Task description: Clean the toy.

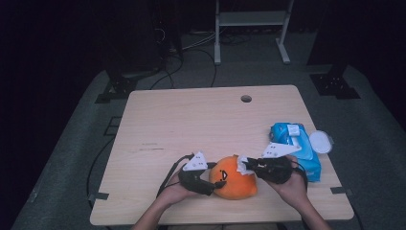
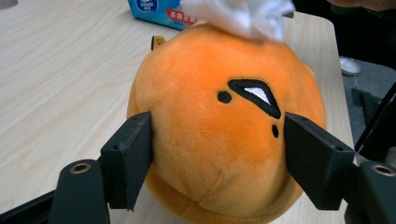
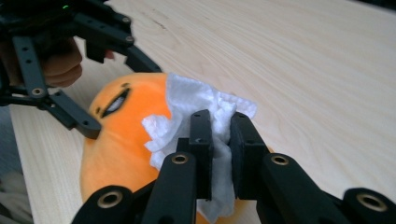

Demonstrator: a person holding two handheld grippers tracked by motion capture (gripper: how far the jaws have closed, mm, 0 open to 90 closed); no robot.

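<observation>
Orange plush toy [image 1: 233,178] being wiped with a white tissue [image 3: 201,112] at the near edge of a wooden table [image 1: 191,120].

Left gripper [image 2: 218,154] clamps the toy's sides, pads pressing into the plush to steady it. Right gripper [image 3: 219,140] is clenched on the tissue, which rests on the toy's top. Wiping seems underway; next, the tissue likely needs dragging across the plush while the left grip holds firm. A blue wipes pack [image 1: 297,143] lies just beside.

One orange plush toy [image 1: 233,178], one white tissue [image 3: 196,105], one blue wipes pack [image 1: 294,143], one white lid [image 1: 320,142], one table [image 1: 191,124]
</observation>
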